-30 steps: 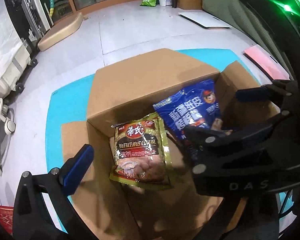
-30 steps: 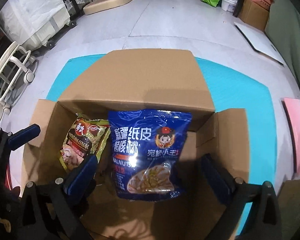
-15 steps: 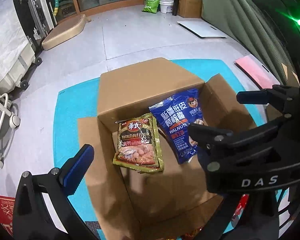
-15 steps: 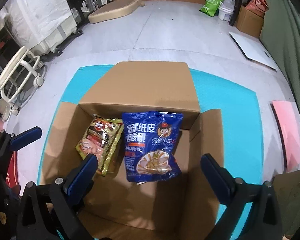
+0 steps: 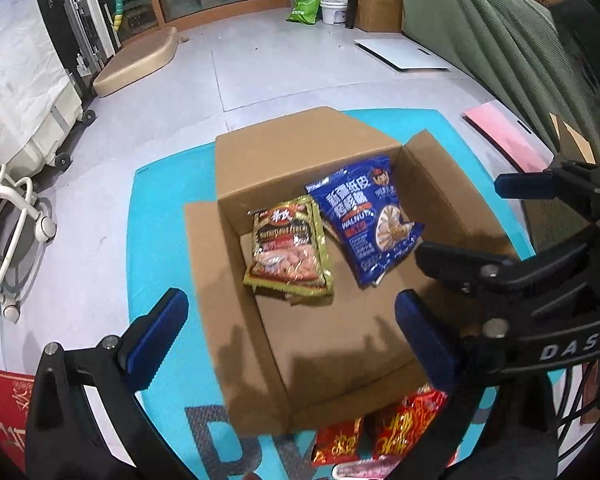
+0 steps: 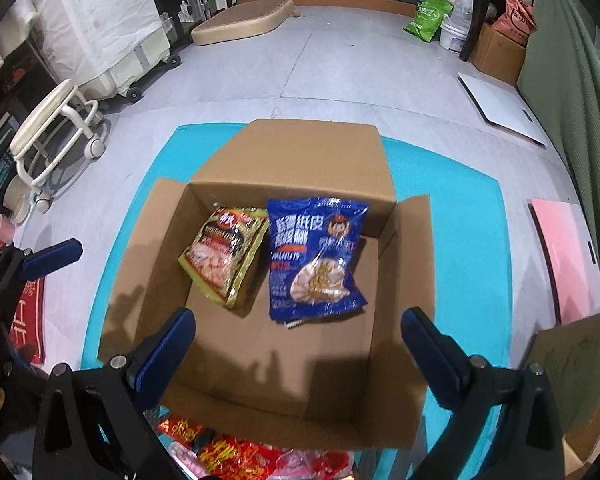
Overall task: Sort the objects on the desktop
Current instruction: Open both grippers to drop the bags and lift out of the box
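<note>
A turquoise mat [image 6: 452, 216] covers the floor, and on it sits an open cardboard box [image 6: 300, 160]. Inside lie a blue walnut bag [image 6: 314, 256] and, just left, a gold-green snack pouch [image 6: 226, 252]. Red packets [image 5: 384, 428] wait by the near wall. Left claw [image 5: 292, 332] and right claw [image 6: 298, 348] both hang spread wide, empty.

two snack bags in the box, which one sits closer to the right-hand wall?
The blue walnut bag. It lies to the right of the gold-edged cereal bag in the cardboard box, which sits by the left wall instead.
</note>
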A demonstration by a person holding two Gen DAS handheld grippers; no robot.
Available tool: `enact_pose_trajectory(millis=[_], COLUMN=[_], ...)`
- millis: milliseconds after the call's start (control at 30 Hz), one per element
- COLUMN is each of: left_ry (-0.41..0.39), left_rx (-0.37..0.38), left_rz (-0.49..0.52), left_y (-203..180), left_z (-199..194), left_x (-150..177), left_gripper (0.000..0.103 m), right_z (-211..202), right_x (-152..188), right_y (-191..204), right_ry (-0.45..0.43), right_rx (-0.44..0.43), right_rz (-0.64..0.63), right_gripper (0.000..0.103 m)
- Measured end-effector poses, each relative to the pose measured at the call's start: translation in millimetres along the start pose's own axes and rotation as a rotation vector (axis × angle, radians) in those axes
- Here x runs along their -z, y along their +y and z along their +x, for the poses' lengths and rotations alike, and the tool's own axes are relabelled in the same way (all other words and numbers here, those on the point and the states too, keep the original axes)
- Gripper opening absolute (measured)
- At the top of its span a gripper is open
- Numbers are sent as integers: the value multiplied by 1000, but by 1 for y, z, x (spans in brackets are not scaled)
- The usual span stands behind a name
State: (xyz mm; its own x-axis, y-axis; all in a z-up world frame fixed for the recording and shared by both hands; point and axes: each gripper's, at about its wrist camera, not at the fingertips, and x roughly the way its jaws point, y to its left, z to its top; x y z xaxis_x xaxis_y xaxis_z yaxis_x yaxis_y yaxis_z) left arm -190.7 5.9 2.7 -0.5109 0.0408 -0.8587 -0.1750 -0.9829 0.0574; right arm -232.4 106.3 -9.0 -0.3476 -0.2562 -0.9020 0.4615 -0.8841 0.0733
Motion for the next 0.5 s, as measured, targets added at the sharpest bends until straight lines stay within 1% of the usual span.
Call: enact_pose_trajectory(millis=[267,500], left_ry=[14,8], left_rx=[1,-6], left_rz=[22,33], left_y=[3,-5], left_z=[-15,-27], left_x=[27,55], left_gripper=[103,103], right_z=[-17,-29], right_x=[29,61], right_y=[10,18], right_ry=[-4,-4], right_rx=[-20,-27], right_rz=[-19,-26], right_gripper=[103,103])
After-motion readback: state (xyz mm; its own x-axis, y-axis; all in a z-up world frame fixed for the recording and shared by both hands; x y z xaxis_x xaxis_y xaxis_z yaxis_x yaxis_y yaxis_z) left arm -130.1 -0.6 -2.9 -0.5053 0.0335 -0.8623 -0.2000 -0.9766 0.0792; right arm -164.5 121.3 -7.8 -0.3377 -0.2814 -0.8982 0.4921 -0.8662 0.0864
